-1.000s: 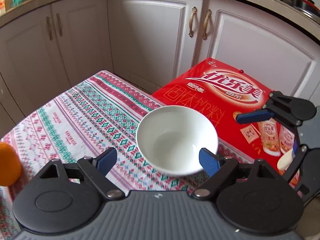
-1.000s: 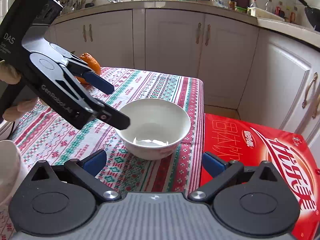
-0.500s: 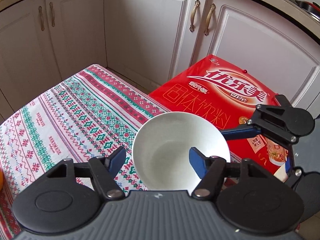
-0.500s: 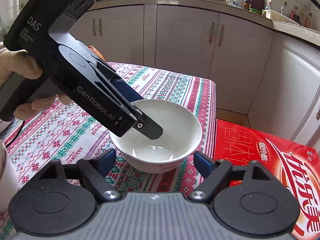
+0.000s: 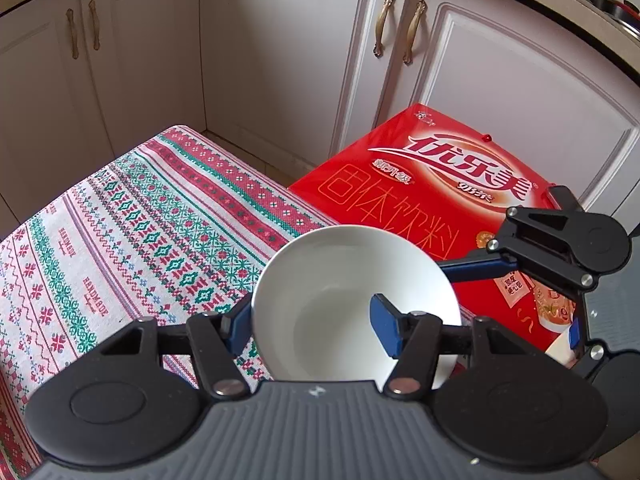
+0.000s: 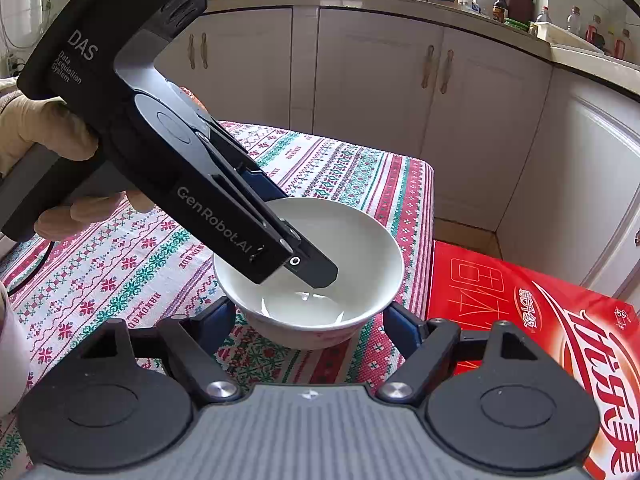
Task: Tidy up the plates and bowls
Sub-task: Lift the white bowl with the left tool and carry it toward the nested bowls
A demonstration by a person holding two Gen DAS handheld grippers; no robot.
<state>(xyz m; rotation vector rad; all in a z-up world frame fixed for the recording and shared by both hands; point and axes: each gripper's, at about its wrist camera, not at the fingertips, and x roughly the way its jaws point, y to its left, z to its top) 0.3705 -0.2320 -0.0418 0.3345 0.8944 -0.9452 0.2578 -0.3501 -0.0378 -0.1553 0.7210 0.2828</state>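
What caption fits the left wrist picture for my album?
Left gripper pinches the white bowl's rim on the patterned tablecloth, beside a red box.

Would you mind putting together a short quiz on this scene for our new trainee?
1. True or false: the white bowl lies upside down.
2. How do the left tongs meet the bowl? A: both tips inside. B: one tip inside, one outside. C: both tips outside.
3. What lies beside the table, lower than the tablecloth?

Key:
1. False; it stands upright on the tablecloth.
2. B; the left tongs have just been closing, with the bowl's wall between them.
3. The red box.
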